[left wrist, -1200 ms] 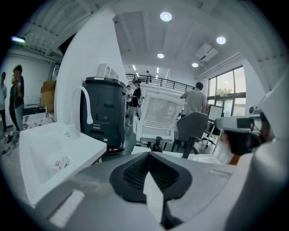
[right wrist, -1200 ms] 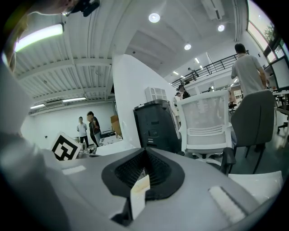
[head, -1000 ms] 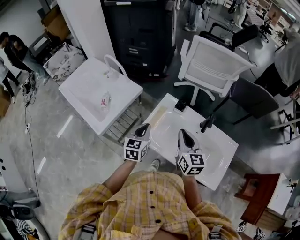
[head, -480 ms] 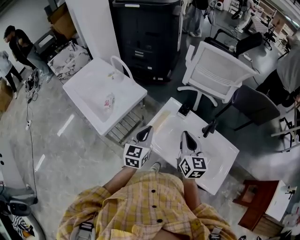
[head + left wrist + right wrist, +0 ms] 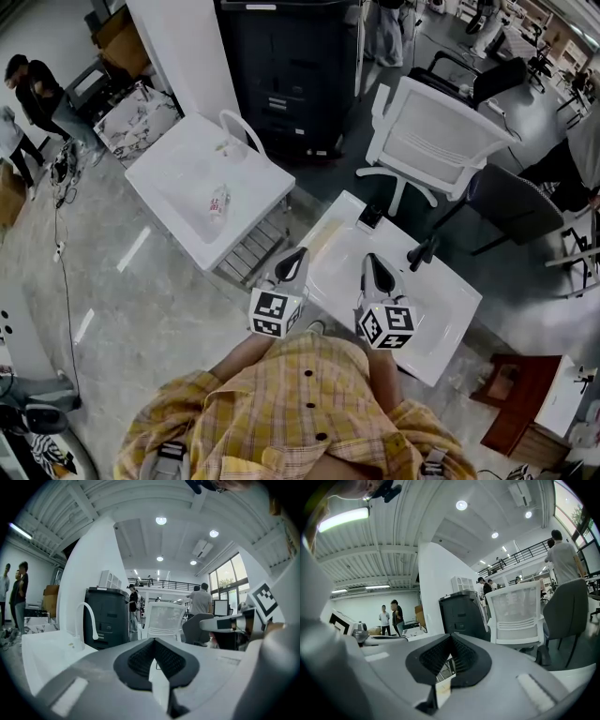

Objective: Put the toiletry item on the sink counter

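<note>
The toiletry item (image 5: 218,202), a small white tube with red print, lies in the basin of the far white sink (image 5: 159,164), left of both grippers. My left gripper (image 5: 298,255) is shut and empty, held over the left edge of the near sink counter (image 5: 323,234). My right gripper (image 5: 372,262) is also shut and empty, above that sink's basin beside the black faucet (image 5: 419,253). In the left gripper view the left gripper (image 5: 153,640) has its jaws together and points past the far sink's white faucet (image 5: 86,620). The right gripper (image 5: 450,636) shows nothing between its pads.
A small black object (image 5: 368,217) rests on the near sink's back edge. Behind the sinks are a white mesh chair (image 5: 441,131), a dark cabinet (image 5: 291,66) and a dark chair (image 5: 511,202). A slatted rack (image 5: 248,248) sits between the sinks. People stand far left (image 5: 37,94).
The left gripper has risen a little and its tip sits slightly further right over the near sink's edge. The right gripper has hardly moved. Both stay shut.
</note>
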